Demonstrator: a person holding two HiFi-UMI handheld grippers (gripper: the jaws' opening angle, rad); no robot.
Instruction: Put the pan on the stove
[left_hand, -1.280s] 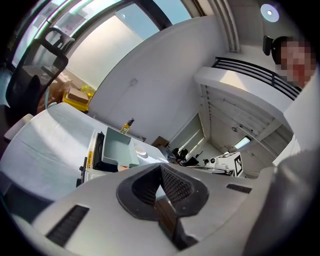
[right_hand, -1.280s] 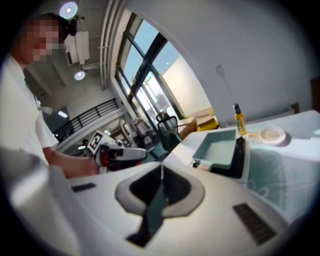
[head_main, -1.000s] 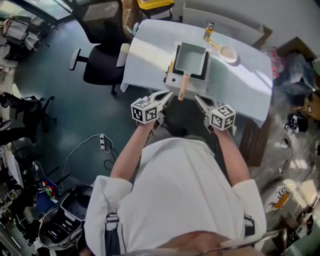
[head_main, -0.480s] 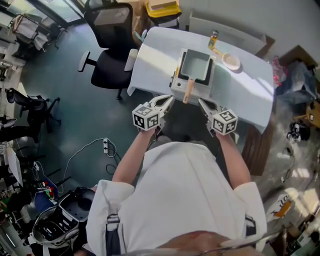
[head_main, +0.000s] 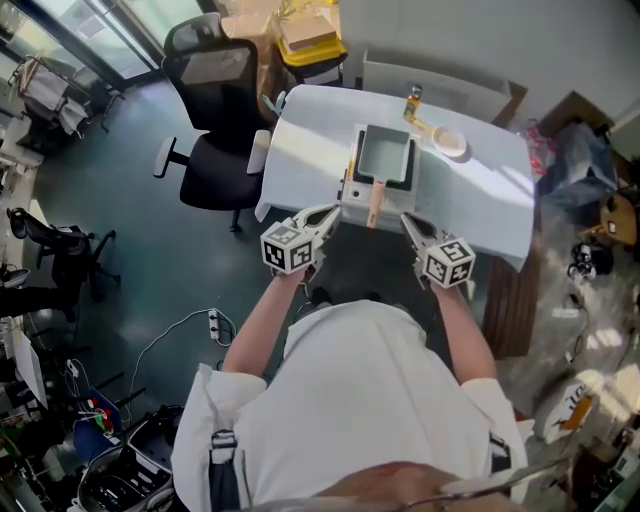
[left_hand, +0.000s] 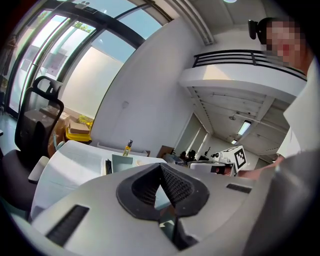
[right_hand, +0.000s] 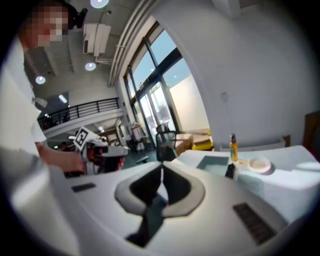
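Note:
A rectangular teal pan (head_main: 387, 156) with a wooden handle (head_main: 376, 201) sits on a small portable stove (head_main: 352, 185) on the white-clothed table (head_main: 300, 140); it also shows in the left gripper view as the pan (left_hand: 122, 162) and in the right gripper view as the pan (right_hand: 212, 163). My left gripper (head_main: 328, 213) is shut and empty, hanging just short of the table's near edge, left of the handle. My right gripper (head_main: 408, 220) is shut and empty too, right of the handle. Neither touches the pan.
A yellow bottle (head_main: 411, 103) and a small white bowl (head_main: 449, 143) stand behind the pan. A black office chair (head_main: 208, 110) is left of the table, boxes (head_main: 308, 35) behind it. A cable and power strip (head_main: 214, 324) lie on the floor.
Both grippers have risen and shifted slightly away from the table's near edge. The head view has moved, so the table sits a little higher in the picture. Pan and stove stay put.

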